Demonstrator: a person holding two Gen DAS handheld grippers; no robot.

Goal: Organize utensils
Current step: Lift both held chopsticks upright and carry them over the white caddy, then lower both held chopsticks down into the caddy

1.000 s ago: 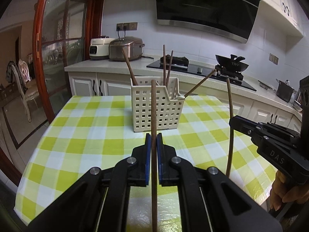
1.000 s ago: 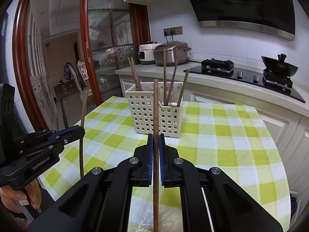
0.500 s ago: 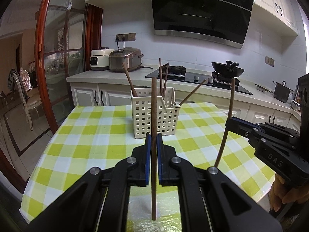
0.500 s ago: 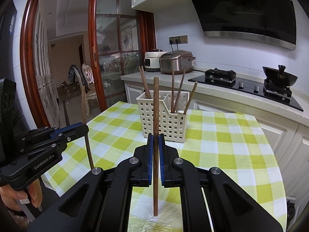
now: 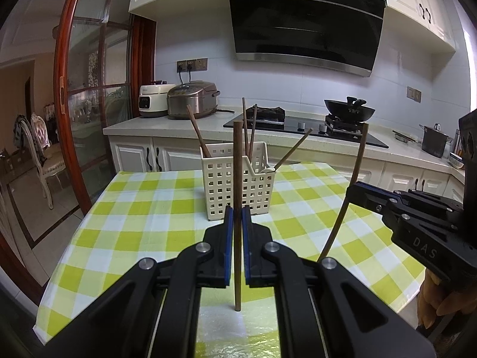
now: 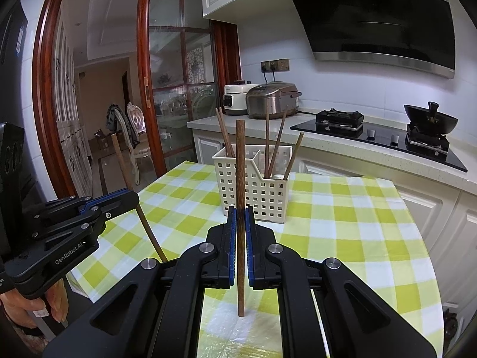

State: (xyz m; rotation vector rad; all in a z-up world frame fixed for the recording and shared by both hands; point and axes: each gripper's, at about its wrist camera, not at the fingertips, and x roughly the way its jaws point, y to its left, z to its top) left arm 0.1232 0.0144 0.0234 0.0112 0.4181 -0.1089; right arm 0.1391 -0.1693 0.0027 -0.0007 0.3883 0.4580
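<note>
My left tongs (image 5: 235, 223) are clamped narrow on a brown chopstick (image 5: 237, 208) that stands upright between the blue pads, its lower tip clear above the checked cloth of the bench (image 5: 134, 214). My right tongs (image 6: 241, 223) are pinched just as tight on a second chopstick (image 6: 240, 208), also upright. Both sit on the near side of the white slotted utensil basket (image 5: 238, 185), apart from it. The basket stands on the bench with several more chopsticks (image 5: 247, 128) leaning inside it. From the left camera, the right tongs show to the right of the basket with their chopstick slanting; from the right camera, the left tongs (image 6: 131, 197) show to the basket's left.
</note>
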